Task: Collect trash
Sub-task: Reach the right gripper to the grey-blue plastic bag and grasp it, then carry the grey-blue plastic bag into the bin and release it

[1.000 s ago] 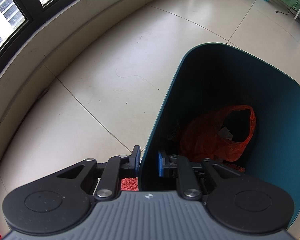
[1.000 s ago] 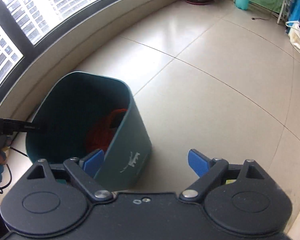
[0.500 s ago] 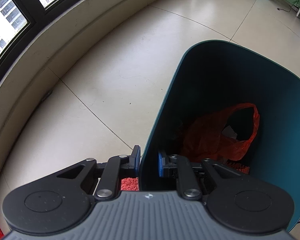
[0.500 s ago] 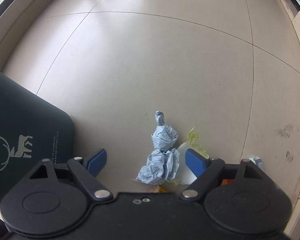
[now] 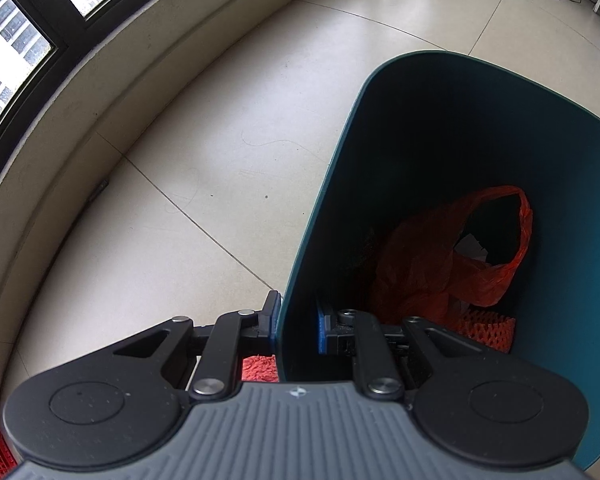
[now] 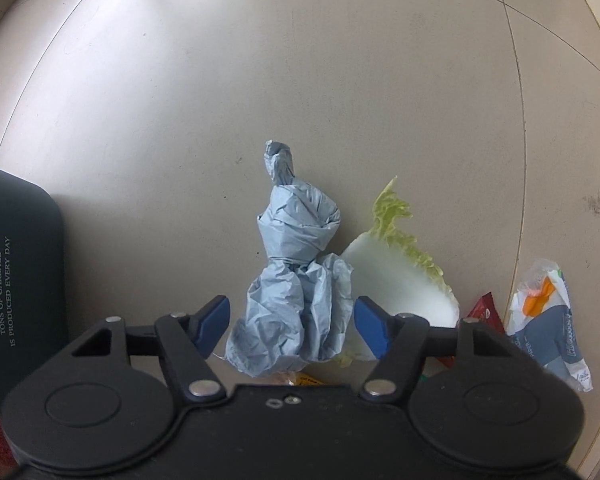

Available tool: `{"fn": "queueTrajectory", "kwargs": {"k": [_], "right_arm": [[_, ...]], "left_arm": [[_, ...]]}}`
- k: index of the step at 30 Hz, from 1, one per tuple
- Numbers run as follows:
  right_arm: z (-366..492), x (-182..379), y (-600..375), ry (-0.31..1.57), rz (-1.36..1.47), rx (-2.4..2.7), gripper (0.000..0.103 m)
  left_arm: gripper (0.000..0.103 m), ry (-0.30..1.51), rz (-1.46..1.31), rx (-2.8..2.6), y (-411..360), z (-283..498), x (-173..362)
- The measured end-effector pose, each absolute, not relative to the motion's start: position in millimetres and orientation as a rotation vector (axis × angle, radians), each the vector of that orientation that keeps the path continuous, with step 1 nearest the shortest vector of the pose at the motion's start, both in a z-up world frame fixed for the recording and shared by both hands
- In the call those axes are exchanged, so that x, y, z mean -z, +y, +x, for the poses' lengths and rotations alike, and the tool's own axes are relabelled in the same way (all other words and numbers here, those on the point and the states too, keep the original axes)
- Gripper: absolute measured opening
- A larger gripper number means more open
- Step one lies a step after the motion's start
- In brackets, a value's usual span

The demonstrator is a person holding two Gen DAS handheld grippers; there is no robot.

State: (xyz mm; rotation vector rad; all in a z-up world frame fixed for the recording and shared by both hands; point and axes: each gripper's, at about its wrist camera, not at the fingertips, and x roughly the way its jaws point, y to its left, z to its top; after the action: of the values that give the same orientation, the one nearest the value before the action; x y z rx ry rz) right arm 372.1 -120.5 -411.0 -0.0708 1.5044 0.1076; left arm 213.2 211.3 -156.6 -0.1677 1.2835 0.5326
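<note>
The left gripper (image 5: 298,322) is clamped on the near wall of the teal trash bin (image 5: 560,240), likely to steady it; an orange plastic bag (image 5: 452,252) lies inside. The right gripper (image 6: 292,320) points down, its jaws just narrowing around the crumpled blue-grey bag (image 6: 296,264) without yet pressing it. At two o'clock lie a cabbage leaf (image 6: 400,264) and snack wrappers (image 6: 548,312). Open floor (image 6: 260,60) lies beyond at twelve.

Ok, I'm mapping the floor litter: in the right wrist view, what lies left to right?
Dark bin → crumpled blue-grey bag between the open fingers → cabbage leaf → red wrapper → white and blue packet.
</note>
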Motion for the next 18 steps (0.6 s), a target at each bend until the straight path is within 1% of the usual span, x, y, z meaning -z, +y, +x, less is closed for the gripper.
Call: {"fn": "queueTrajectory", "kwargs": {"k": [1,2,3,5,8,11,14,18], "right_arm": [[371.5,410.2,-119.1,1.503,-0.072,-0.107,0.054],[371.3,409.9,-119.0,1.502,-0.071,-0.106,0.05],[370.9,408.7,-119.8,1.5,-0.068,-0.103,0.048],[369.7,405.6,-121.1,1.493,-0.064,-0.101,0.037],[366.5,397.0,-122.1,1.483,-0.07,-0.101,0.028],[362.0,382.4,-121.8,1.465,-0.082,-0.124,0.023],[354.9,356.9,-120.4,1.437,-0.115,-0.166,0.021],[349.4,309.8,-115.1,1.392,-0.143,-0.24,0.021]], "left_arm": [[0.017,1.283,-0.168,-0.532,211.2,213.5,156.8],[0.017,1.283,-0.169,-0.532,209.9,213.9,157.3],[0.017,1.283,-0.17,-0.532,208.9,214.7,157.6],[0.017,1.282,-0.173,-0.531,208.4,214.2,158.8],[0.017,1.281,-0.186,-0.528,210.7,211.7,158.1],[0.017,1.282,-0.199,-0.527,214.9,210.5,156.7],[0.017,1.282,-0.214,-0.523,220.0,208.9,155.0],[0.017,1.277,-0.227,-0.52,226.6,207.0,152.2]]}}
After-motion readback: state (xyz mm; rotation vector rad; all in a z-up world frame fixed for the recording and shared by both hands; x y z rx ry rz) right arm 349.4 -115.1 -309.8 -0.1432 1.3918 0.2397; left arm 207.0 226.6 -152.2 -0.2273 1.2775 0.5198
